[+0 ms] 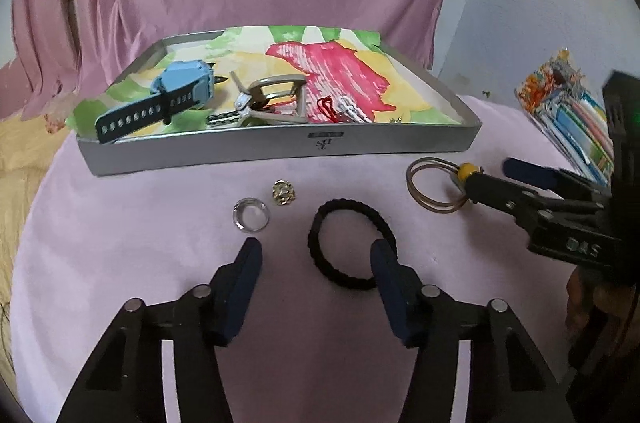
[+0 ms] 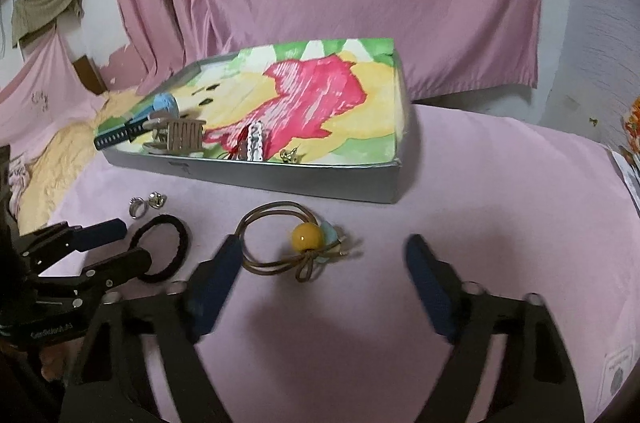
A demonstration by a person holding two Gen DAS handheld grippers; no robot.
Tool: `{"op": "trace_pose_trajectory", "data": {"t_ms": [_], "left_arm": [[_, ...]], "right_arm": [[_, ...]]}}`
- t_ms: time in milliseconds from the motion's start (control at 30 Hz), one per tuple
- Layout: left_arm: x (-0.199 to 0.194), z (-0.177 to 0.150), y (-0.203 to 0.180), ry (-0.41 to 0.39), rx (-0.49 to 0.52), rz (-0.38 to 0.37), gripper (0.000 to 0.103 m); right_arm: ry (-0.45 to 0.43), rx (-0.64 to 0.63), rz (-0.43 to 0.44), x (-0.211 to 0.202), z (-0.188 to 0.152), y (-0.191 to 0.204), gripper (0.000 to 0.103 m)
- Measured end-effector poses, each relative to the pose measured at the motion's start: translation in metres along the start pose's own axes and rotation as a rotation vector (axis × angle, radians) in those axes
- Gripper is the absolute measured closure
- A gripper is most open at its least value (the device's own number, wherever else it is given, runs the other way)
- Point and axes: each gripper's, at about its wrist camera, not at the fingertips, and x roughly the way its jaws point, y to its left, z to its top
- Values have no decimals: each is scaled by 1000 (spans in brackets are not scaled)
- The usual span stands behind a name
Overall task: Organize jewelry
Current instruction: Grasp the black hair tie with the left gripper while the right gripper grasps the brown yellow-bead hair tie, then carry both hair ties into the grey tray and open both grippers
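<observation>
On the pink cloth lie a black hair tie (image 1: pixel 320 229) (image 2: pixel 183 235), a clear ring (image 1: pixel 251 220) (image 2: pixel 136 209), a small gold ornament (image 1: pixel 283 193) (image 2: pixel 157 200) and a brown elastic loop with a yellow bead (image 1: pixel 434 189) (image 2: pixel 306 235). My left gripper (image 1: pixel 316 257) (image 2: pixel 120 245) is open, with its right finger over the black hair tie's rim. My right gripper (image 2: pixel 324 253) (image 1: pixel 494 175) is open too, and the bead loop lies between its fingers. Behind stands a silver tray (image 1: pixel 280 153) (image 2: pixel 280 179) holding a blue watch (image 1: pixel 180 95), a buckle (image 1: pixel 276 95) and clips (image 1: pixel 340 109).
A painted paper sheet (image 1: pixel 360 71) lines the tray. A colourful packet (image 1: pixel 568 111) lies at the right edge of the pink cloth. Yellow fabric (image 1: pixel 24 151) is bunched at the left. Pink drapes hang behind. A hand (image 1: pixel 580 299) holds the right gripper.
</observation>
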Motion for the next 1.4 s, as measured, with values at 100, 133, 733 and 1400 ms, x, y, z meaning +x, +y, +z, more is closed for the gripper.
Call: {"op": "trace_pose_trajectory", "data": {"t_ms": [100, 133, 733, 1400], "left_arm": [[1, 1, -2, 3, 12, 14, 58], [1, 1, -2, 4, 15, 17, 59], [2, 1, -7, 8, 38, -2, 97], [-43, 47, 17, -268, -61, 9, 98]], "right_arm": [[27, -3, 10, 7, 2, 1, 33], [31, -6, 14, 8, 2, 2, 34], [68, 19, 64, 17, 3, -2, 77], [-166, -7, 119, -24, 27, 11, 77]]}}
